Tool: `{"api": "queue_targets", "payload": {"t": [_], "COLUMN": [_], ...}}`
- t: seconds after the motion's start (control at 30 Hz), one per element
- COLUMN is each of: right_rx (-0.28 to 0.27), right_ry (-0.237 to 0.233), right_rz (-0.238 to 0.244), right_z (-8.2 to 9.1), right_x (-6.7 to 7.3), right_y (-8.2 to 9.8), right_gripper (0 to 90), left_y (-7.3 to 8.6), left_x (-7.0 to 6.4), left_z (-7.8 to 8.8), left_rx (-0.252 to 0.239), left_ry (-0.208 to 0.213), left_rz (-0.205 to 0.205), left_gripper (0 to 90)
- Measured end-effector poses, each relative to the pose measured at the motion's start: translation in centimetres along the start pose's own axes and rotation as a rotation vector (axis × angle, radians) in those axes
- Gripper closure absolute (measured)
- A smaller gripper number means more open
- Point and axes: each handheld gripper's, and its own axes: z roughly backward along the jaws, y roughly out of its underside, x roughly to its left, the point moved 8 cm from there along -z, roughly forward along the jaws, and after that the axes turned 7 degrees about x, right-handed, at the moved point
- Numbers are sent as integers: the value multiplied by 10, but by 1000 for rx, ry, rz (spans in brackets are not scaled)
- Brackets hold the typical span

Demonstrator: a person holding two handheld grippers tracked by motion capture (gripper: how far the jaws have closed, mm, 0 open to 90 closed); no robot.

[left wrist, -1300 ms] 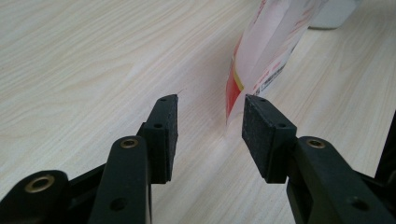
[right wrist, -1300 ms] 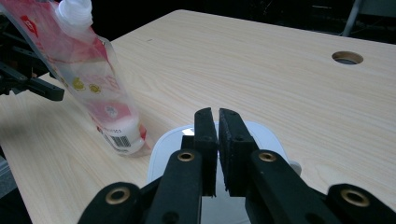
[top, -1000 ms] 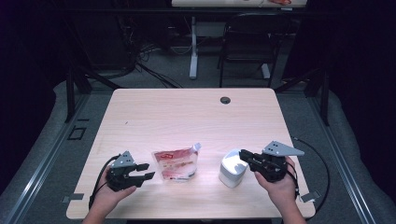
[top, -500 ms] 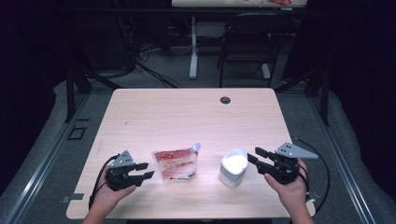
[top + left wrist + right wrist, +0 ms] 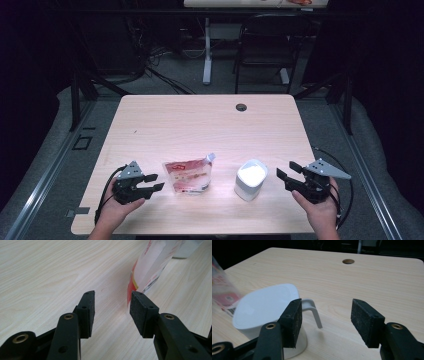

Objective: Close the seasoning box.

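A white cup (image 5: 250,179) with a thin handle (image 5: 313,311) stands near the table's front edge. Just left of it lies a red-and-white spouted pouch (image 5: 189,175). My right gripper (image 5: 285,170) hovers a short way to the right of the cup. Its jaws have just been opening and stand wide with nothing between the pads. In the right gripper view the right gripper (image 5: 325,303) points at the cup (image 5: 264,307), whose handle is just ahead of the left pad. My left gripper (image 5: 156,182) sits open left of the pouch. Close beyond the left gripper (image 5: 112,296) is the pouch (image 5: 152,262).
The light wooden table (image 5: 200,125) has a round cable hole (image 5: 241,107) near its far edge. A chair (image 5: 260,45) and a desk leg stand on the dark floor behind. Both hands rest close to the front edge.
My right gripper has opened, come off the white cup and drawn back to the right. The cup stays standing. The left gripper and pouch have not moved.
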Motion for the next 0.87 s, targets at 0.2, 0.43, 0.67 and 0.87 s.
{"api": "queue_targets", "payload": {"t": [0.2,0.43,0.67,0.87], "right_rx": [5,65,122,166], "right_ry": [35,70,53,57], "right_rz": [-29,-32,-12,59], "right_z": [2,-8,-22,-28], "right_x": [-12,-21,-16,-11], "right_y": [13,34,46,51], "right_gripper": [422,420,419,394], "left_y": [0,1,3,4], "left_x": [1,-1,1,5], "left_z": [-2,-5,-8,-8], "left_rx": [3,10,19,14], "left_ry": [-2,11,6,-13], "left_rz": [-1,-5,-4,14], "left_gripper": [555,552,541,516]}}
